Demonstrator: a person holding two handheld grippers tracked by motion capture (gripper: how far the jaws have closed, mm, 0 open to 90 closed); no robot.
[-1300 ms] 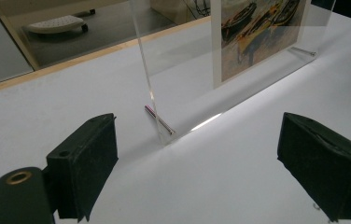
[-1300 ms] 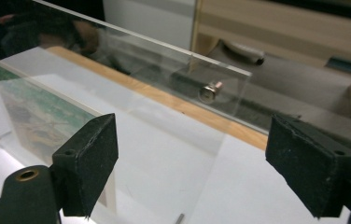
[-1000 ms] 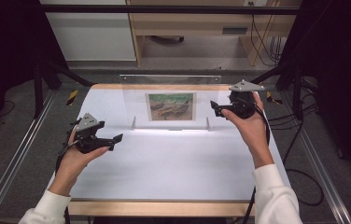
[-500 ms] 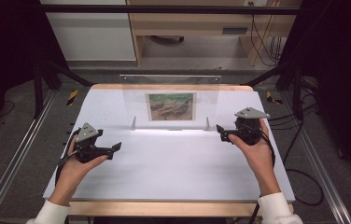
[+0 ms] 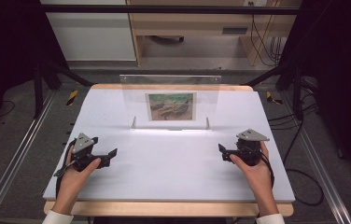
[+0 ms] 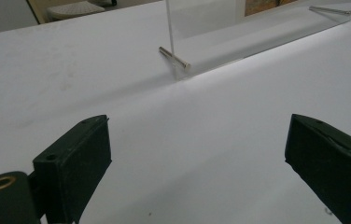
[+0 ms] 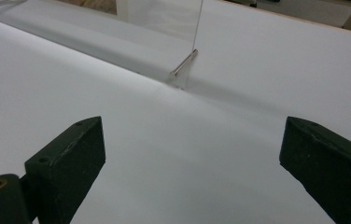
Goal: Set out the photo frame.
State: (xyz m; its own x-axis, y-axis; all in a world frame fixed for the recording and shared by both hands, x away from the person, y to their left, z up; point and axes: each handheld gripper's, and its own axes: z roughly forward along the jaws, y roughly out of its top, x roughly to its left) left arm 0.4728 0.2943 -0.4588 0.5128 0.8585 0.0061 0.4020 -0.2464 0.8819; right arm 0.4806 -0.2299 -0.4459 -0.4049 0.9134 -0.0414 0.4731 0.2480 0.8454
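A clear acrylic panel (image 5: 171,100) stands upright across the back half of the white table (image 5: 173,177), with a small landscape picture (image 5: 171,106) at its middle. Short metal pegs (image 6: 174,58) (image 7: 184,62) foot its two ends. My left gripper (image 5: 110,154) (image 6: 197,154) is held low over the front left of the table, open and empty, pointing right towards the panel's left end. My right gripper (image 5: 221,150) (image 7: 192,154) hovers at the front right, also open with nothing between its jaws, pointing left.
Metal frame rails (image 5: 17,154) run along both sides of the table. Cables (image 5: 299,140) trail on the floor at the right. A wooden bench (image 5: 187,28) and a white cabinet (image 5: 89,32) stand beyond the far edge.
Both hands have drawn back towards the table's near edge. The right gripper has come down from beside the panel's right end to the front right; the left has moved a little nearer.
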